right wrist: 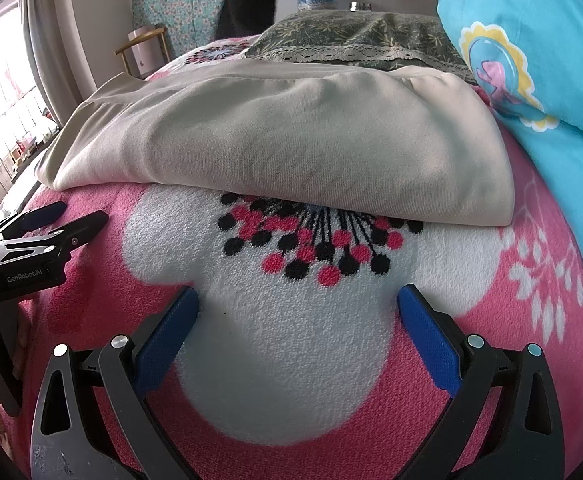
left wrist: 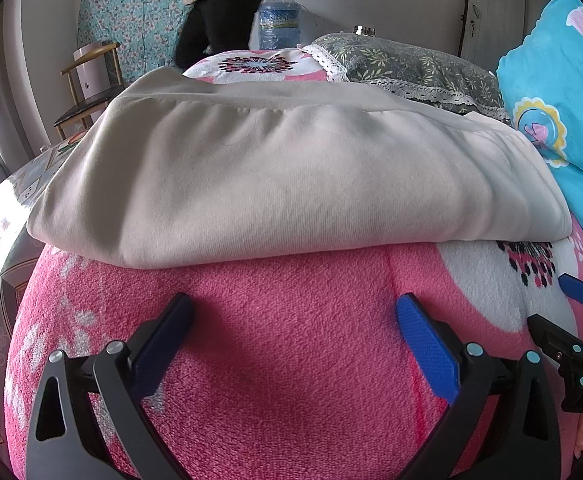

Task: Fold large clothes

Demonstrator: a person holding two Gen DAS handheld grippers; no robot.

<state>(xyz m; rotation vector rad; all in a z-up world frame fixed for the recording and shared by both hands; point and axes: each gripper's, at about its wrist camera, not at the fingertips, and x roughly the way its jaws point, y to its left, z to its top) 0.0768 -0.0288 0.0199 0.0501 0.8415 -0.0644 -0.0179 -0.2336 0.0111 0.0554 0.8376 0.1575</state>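
Note:
A cream garment (left wrist: pixel 283 176) lies folded into a thick rectangle on the pink and white fleece blanket (left wrist: pixel 291 360) of a bed; in the right wrist view the garment (right wrist: pixel 291 148) sits just beyond a black-and-pink dotted flower print (right wrist: pixel 311 240). My left gripper (left wrist: pixel 295 312) hovers open over bare pink blanket, short of the garment's near fold, nothing between its blue pads. My right gripper (right wrist: pixel 299 304) is open too, above the white patch, apart from the cloth. Each gripper shows at the edge of the other's view: the right gripper's fingertips (left wrist: pixel 579 292), the left gripper's fingertips (right wrist: pixel 51 216).
A blue cartoon-print pillow (left wrist: pixel 563 92) leans at the right, a grey-green lace-trimmed pillow (left wrist: pixel 407 64) lies behind the garment. A person (left wrist: pixel 219 12) stands at the far end by a water jug (left wrist: pixel 279 24). A wooden chair (left wrist: pixel 87 88) is at the far left.

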